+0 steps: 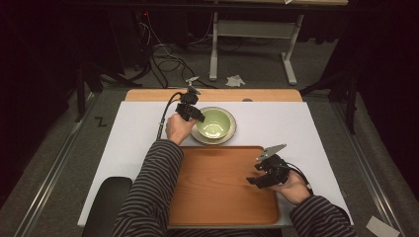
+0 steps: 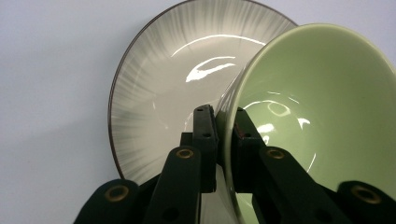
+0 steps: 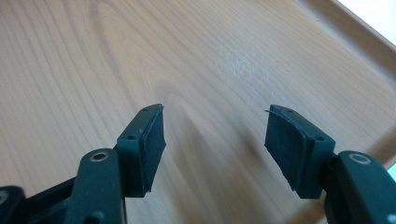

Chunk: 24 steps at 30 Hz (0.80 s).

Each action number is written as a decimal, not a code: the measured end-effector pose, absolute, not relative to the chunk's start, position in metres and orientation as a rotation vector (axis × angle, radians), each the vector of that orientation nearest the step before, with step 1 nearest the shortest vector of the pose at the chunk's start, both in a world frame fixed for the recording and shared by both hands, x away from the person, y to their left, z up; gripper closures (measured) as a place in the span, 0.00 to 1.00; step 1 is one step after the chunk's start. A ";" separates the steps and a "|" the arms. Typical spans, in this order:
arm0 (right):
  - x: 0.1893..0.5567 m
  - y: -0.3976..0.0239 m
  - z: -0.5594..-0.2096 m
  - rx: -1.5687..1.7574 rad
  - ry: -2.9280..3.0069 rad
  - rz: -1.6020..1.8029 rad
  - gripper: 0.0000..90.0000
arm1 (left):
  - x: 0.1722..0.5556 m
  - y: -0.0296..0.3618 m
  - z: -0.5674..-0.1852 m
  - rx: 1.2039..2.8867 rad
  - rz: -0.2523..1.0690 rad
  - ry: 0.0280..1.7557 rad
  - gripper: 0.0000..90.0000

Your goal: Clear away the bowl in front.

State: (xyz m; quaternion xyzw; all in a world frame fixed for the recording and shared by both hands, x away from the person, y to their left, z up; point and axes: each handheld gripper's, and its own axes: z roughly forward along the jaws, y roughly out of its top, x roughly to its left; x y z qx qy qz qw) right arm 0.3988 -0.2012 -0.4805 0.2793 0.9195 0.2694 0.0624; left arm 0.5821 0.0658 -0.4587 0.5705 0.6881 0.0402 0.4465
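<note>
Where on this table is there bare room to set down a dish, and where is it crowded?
The wooden tray is bare left of the right gripper. The white mat is free left of the striped sleeve and right of the grey-rimmed plate. It is crowded where the left gripper clamps the green bowl.

In the left gripper view the green bowl runs off the right and bottom edges, and it covers the right part of the plate beneath. In the right gripper view the wooden tray is cut off on every side.
</note>
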 end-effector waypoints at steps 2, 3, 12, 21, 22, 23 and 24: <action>0.399 -0.201 -0.480 0.849 2.775 0.820 0.44 | 0.580 0.066 -0.455 1.409 0.095 1.693 0.93; 0.399 -0.201 -0.481 0.843 2.775 0.821 0.44 | 0.580 0.066 -0.454 1.407 0.094 1.689 0.93; 0.399 -0.201 -0.481 0.845 2.773 0.819 0.44 | 0.569 0.069 -0.438 1.417 0.089 1.648 0.93; 0.399 -0.200 -0.481 0.844 2.779 0.810 0.44 | 0.549 0.065 -0.421 1.461 0.080 1.571 0.93; 0.399 -0.200 -0.481 0.846 2.778 0.809 0.44 | 0.548 0.065 -0.420 1.465 0.080 1.565 0.93; 0.398 -0.200 -0.481 0.855 2.779 0.804 0.44 | 0.547 0.064 -0.419 1.462 0.076 1.562 0.93; 0.398 -0.200 -0.481 0.848 2.781 0.804 0.44 | 0.544 0.063 -0.416 1.469 0.078 1.552 0.93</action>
